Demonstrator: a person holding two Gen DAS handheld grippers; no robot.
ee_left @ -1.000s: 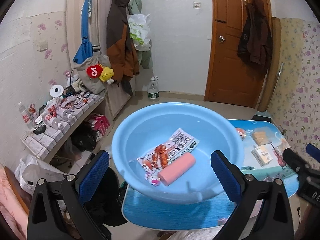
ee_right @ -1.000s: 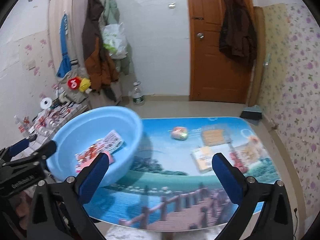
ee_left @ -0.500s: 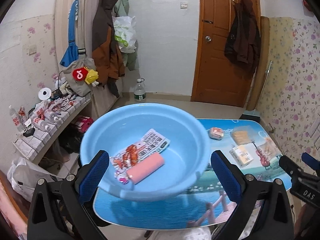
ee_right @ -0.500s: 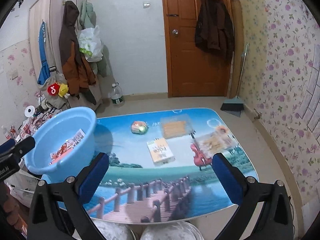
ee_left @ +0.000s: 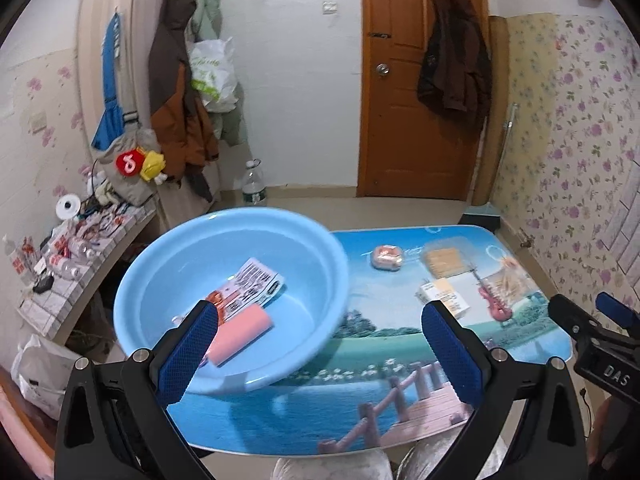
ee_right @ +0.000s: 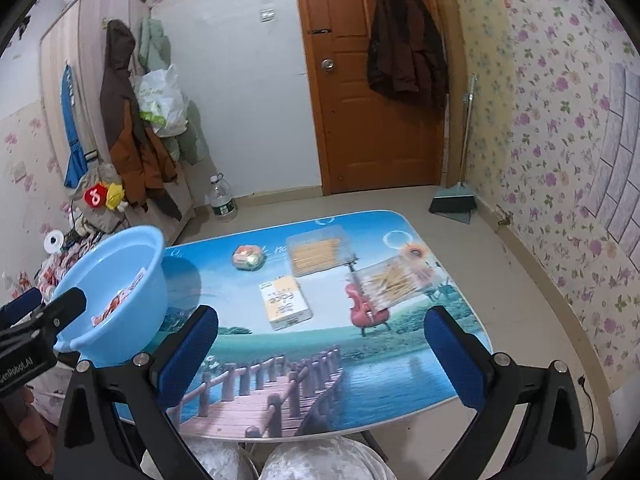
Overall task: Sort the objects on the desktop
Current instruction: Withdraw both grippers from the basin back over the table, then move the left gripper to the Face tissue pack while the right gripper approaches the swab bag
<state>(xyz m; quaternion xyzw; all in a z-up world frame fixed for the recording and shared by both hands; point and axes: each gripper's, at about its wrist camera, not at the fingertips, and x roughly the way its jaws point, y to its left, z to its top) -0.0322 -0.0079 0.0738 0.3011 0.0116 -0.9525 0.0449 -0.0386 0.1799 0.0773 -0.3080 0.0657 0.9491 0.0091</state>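
While both claws hang low in the frame with nothing between their blue pads, the left claw [ee_left: 320, 348] and the right claw [ee_right: 322, 350] each stand spread wide above the near edge of the desk [ee_right: 304, 380], whose top bears a printed bridge and lake scene. Just beyond the left claw, at centre left of the left wrist view, a light blue basin [ee_left: 224, 280] sits on the desk's left end, and inside it lie a pink roll [ee_left: 240, 336] and a printed packet [ee_left: 252, 286], touching each other. Further back in the right wrist view, a yellow and white box [ee_right: 285, 307] lies at mid desk, a clear packet of sticks [ee_right: 396, 280] to its right, a second clear packet [ee_right: 318, 250] behind them, and a small round wrapped item [ee_right: 248, 258] toward the far left.
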